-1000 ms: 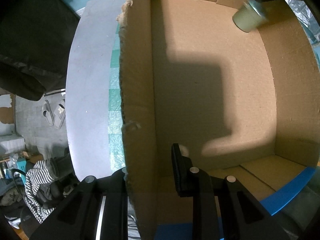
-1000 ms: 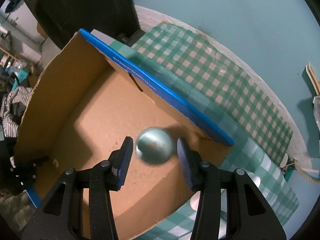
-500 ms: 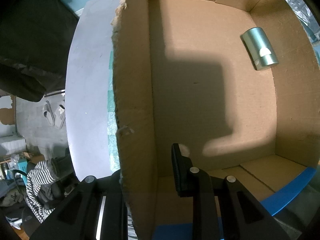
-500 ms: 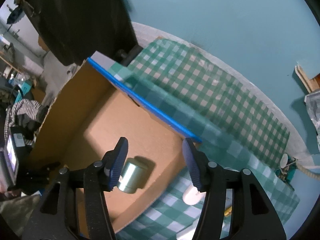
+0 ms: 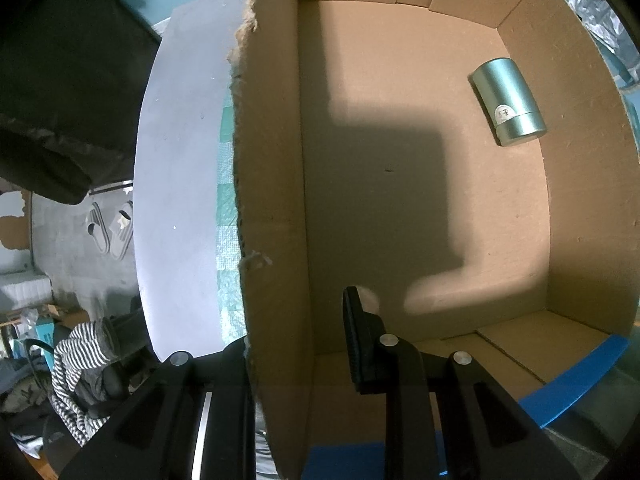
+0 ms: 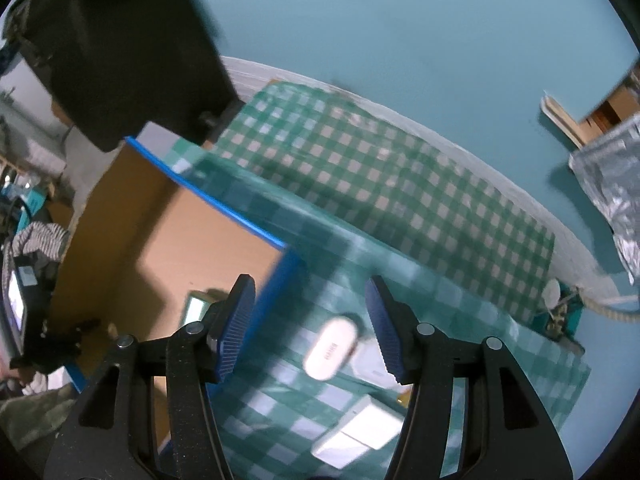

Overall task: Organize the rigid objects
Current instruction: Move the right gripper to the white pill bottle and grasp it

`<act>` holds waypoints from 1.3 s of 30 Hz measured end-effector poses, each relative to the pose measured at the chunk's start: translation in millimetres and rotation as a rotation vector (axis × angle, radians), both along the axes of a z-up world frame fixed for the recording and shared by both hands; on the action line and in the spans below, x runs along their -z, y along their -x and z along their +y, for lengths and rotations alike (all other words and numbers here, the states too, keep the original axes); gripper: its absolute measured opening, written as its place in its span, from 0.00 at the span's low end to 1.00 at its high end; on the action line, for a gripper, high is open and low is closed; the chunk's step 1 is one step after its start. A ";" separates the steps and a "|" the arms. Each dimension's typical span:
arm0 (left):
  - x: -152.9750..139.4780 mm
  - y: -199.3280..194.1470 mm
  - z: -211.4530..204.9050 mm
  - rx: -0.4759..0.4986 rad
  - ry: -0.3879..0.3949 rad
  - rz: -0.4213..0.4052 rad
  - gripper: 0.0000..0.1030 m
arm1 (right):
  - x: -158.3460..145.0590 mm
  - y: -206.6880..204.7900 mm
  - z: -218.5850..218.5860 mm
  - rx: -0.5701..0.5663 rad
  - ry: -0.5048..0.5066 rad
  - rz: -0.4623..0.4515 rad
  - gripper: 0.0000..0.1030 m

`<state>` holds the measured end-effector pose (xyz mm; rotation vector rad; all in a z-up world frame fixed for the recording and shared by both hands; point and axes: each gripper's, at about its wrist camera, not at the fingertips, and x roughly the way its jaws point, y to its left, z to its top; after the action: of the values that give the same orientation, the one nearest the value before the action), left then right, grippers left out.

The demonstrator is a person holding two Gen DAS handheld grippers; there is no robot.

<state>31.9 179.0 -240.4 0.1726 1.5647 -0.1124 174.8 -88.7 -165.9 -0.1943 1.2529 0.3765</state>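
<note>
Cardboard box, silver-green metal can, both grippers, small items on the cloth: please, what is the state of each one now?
Brown cardboard box with blue-taped rim: open-topped, its wall clamped.
Silver-green metal can: lying on its side inside the box, free.
Left gripper: shut on the box wall.
Right gripper: open, empty, jaws just been opening.
White oval case: lying on the green checked cloth, outside the box.
White rectangular block: on the cloth, blurred.

box (image 5: pixel 420 184): matt brown cardboard, ragged rim | can (image 5: pixel 508 102): smooth brushed metal | tablecloth (image 6: pixel 400 184): glossy checked plastic
</note>
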 end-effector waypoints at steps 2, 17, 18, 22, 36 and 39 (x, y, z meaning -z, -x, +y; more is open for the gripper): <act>0.9 -0.7 0.4 -0.002 -0.001 0.002 0.22 | 7.5 -3.8 -14.5 0.035 0.006 0.019 0.56; 3.9 -0.8 2.6 -0.007 -0.001 0.010 0.22 | 81.5 -10.3 -64.2 0.146 0.011 0.131 0.56; 3.9 -0.5 2.9 -0.006 0.000 0.011 0.22 | 86.5 -10.1 -64.3 0.145 0.015 0.134 0.56; 2.4 -0.2 4.0 0.000 0.001 0.008 0.22 | 101.3 -9.7 -66.2 0.146 0.015 0.128 0.56; 2.4 -0.6 -0.7 0.004 -0.006 0.009 0.22 | 112.3 -13.5 -68.2 0.130 0.033 0.115 0.31; 2.3 -1.0 -1.0 0.005 -0.006 0.009 0.21 | 110.1 -11.7 -66.5 0.130 0.035 0.113 0.31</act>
<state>32.9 178.1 -242.7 0.1807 1.5737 -0.1129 186.5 -155.2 -276.1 -0.1225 1.3765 0.2562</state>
